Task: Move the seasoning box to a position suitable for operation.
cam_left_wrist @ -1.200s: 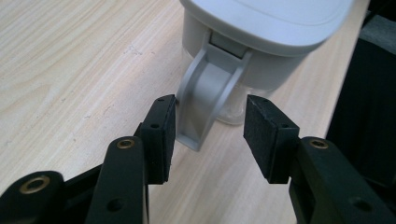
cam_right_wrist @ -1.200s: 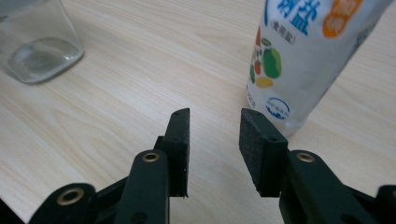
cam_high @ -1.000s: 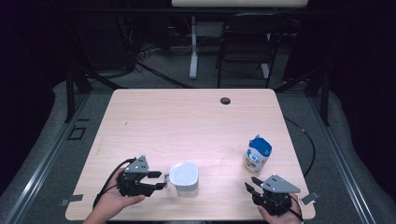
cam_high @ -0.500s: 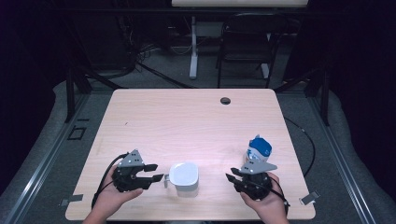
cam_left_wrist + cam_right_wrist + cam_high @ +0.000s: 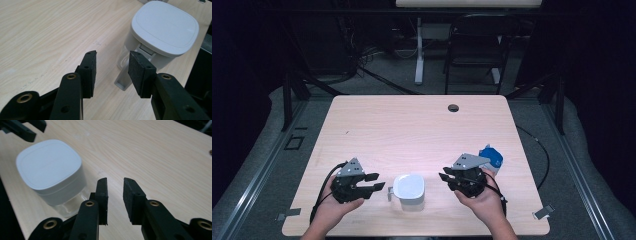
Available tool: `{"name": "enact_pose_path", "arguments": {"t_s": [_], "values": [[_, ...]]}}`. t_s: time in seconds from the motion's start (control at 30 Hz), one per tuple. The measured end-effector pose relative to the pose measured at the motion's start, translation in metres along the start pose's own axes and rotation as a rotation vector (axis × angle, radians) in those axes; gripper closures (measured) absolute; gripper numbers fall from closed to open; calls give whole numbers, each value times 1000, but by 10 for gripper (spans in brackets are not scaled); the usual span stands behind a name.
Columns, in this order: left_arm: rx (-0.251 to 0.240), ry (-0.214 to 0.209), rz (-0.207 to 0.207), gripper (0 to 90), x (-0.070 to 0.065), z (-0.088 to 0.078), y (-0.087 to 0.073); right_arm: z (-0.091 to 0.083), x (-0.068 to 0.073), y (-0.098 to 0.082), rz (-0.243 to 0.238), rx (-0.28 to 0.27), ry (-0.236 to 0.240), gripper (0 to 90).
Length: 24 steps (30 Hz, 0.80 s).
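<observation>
The table (image 5: 412,125) has a pale wood-grain top, smooth and matt, with a faint sheen where the light falls on it. The container (image 5: 163,30) near its front edge has a lid of smooth white plastic with a soft satin look; below the lid its body looks like clear, glossy plastic. The latch tab (image 5: 123,80) hanging from the lid is the same plain white plastic. The left gripper (image 5: 112,67) and the right gripper (image 5: 115,195) are of matt black plastic with brass-coloured rivets, and their pads (image 5: 136,72) look like rough, grainy black foam or rubber. Right of the container stands a jar (image 5: 491,157) with a glossy blue cap.
</observation>
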<state>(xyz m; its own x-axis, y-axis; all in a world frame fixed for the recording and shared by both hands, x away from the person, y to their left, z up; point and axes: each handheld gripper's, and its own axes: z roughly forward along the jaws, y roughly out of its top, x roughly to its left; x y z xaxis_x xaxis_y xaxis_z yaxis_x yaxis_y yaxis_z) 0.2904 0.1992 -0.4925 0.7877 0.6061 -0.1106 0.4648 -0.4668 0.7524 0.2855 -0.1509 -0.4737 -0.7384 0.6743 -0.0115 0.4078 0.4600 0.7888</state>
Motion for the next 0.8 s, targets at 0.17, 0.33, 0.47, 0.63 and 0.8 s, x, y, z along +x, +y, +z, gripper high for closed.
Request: {"name": "enact_pose_path", "arguments": {"t_s": [0.17, 0.33, 0.47, 0.63, 0.8], "values": [[0, 20, -6, 610, -1, -1, 1, 5, 6, -2, -35, 41, -13, 703], [-8, 34, 3, 679, -7, -4, 2, 4, 10, -4, -15, 20, 27, 707], [-19, 45, 17, 724, -12, -4, 5, 4, 11, -5, 4, 11, 49, 711], [-12, 51, 42, 786, -17, -1, 8, 3, 12, -7, 5, 3, 34, 702], [-22, 35, 57, 860, -20, -1, 13, 3, 15, -8, -9, 20, 28, 706]]}}
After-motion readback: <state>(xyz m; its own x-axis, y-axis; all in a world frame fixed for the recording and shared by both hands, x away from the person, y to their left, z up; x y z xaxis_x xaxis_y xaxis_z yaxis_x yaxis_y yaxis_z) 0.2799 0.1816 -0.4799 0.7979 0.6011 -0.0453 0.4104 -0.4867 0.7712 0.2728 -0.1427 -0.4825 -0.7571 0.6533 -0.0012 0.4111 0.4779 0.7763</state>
